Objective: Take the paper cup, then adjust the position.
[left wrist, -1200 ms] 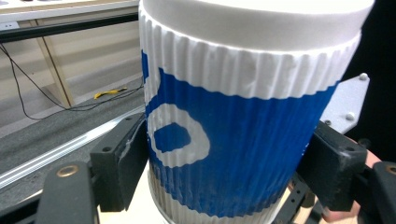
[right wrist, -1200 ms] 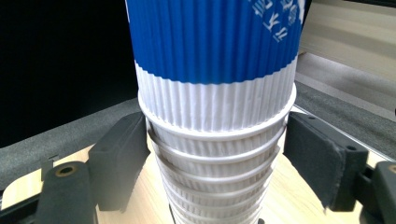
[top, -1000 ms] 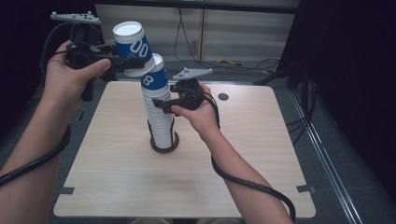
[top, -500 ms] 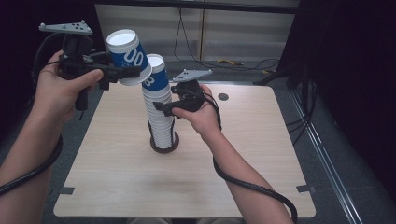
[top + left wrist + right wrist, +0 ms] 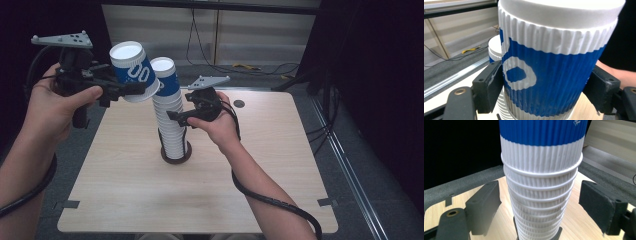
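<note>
A tall stack of blue-and-white ribbed paper cups stands upside down on a dark round base in the middle of the wooden table. My left gripper is shut on one such cup, holding it tilted in the air just left of the stack's top. In the left gripper view both pads press the cup's sides. My right gripper straddles the stack at mid height. Its jaws have just been opening, and both pads stand clear of the stack.
A small black disc lies on the table's far right. Tape marks sit near the front corners. Cables run over the floor behind the table. A metal rail lies on the floor at the right.
The left gripper has carried its cup off the stack's top, leftward and a little down. The right gripper's jaws have opened away from the stack; that hand stayed put.
</note>
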`<state>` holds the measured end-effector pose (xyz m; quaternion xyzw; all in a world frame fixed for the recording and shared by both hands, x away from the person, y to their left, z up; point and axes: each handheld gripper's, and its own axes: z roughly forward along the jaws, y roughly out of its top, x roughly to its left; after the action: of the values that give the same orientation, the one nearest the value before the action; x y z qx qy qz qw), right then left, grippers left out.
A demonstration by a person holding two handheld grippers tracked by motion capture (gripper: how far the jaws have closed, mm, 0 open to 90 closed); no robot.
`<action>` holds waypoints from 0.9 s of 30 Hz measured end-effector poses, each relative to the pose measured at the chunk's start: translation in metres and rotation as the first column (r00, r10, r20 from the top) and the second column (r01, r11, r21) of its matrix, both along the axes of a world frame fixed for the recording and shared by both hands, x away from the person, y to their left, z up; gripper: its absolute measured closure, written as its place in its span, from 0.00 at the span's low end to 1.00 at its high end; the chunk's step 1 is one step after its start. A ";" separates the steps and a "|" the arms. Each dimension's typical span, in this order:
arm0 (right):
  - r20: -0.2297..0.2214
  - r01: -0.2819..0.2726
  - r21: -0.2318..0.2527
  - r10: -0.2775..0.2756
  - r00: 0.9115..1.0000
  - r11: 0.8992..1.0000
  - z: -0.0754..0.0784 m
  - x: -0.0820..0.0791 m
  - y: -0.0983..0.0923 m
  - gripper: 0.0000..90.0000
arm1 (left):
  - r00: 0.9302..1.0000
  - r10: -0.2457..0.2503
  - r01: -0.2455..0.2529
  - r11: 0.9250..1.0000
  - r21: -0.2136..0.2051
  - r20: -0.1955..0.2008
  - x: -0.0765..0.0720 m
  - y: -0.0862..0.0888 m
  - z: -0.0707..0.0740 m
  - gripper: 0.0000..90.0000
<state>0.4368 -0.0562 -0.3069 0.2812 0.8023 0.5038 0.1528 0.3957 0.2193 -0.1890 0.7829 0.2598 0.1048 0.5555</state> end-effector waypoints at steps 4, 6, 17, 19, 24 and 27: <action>-0.002 -0.003 -0.013 0.003 1.000 1.000 -0.001 -0.001 -0.003 0.17 | 1.000 -0.018 0.018 1.000 0.001 -0.005 -0.004 -0.001 -0.007 0.26; -0.003 -0.007 -0.011 0.007 1.000 1.000 -0.001 -0.002 -0.005 0.17 | 1.000 -0.025 0.025 1.000 0.012 -0.006 -0.006 -0.002 -0.010 0.26; -0.021 -0.028 -0.032 0.028 0.999 0.999 -0.008 -0.008 -0.017 0.16 | 0.998 -0.063 0.063 0.998 0.023 -0.016 -0.014 -0.011 -0.031 0.26; -0.020 -0.032 -0.034 0.032 0.999 0.999 -0.009 -0.010 -0.019 0.16 | 0.998 -0.065 0.065 0.998 0.024 -0.023 -0.015 -0.013 -0.035 0.26; -0.025 -0.037 -0.037 0.037 0.999 0.999 -0.012 -0.013 -0.025 0.16 | 0.997 -0.078 0.079 0.996 0.045 -0.027 -0.017 -0.017 -0.044 0.26; -0.029 -0.039 -0.044 0.038 0.999 0.998 -0.014 -0.014 -0.029 0.16 | 0.996 -0.083 0.085 0.995 0.050 -0.034 -0.017 -0.019 -0.050 0.26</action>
<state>0.4226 -0.0853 -0.3208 0.2694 0.8206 0.4848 0.1381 0.3784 0.2006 -0.2388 0.8088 0.2325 0.0756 0.5348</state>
